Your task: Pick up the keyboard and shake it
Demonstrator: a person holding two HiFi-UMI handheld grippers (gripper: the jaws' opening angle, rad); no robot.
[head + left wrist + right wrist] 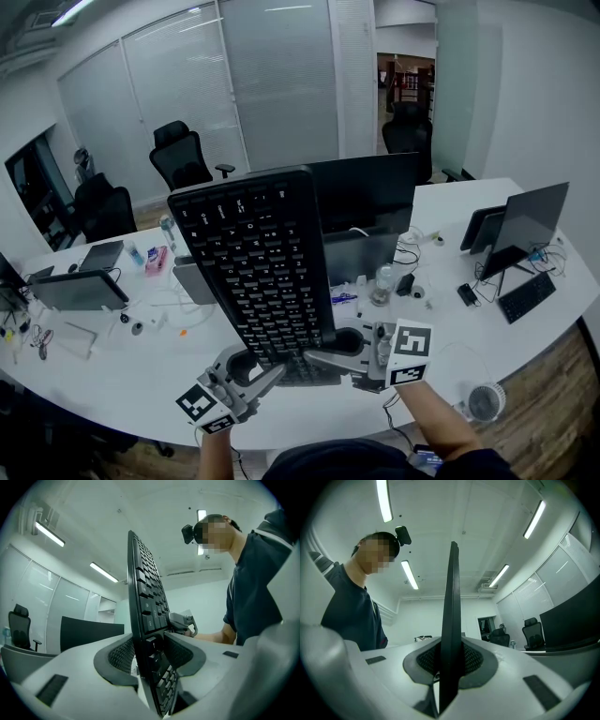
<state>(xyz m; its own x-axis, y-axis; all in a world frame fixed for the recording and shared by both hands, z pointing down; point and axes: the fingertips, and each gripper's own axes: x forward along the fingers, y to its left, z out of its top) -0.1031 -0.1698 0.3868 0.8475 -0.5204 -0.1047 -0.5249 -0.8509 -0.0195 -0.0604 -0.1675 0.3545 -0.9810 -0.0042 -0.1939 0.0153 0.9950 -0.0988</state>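
Black keyboard (pixel 258 272) clamped in jaws of right gripper (pixel 449 663), jaws of left gripper (pixel 150 651) opening around it

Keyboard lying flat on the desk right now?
No, the keyboard stands steeply tilted in the head view, lifted clear above the white desk.

I am looking at a dark monitor (pixel 370 192) standing midway along a curved white desk (pixel 112 375), with a black office chair (pixel 187 155) sitting behind it to the left. Left of that monitor, a grey laptop (pixel 80 286) and a pink packet (pixel 156 259) are lying on the desk. To its right a second screen (pixel 530 225) is leaning back, and a small round fan (pixel 486 401) is sitting nearer me.
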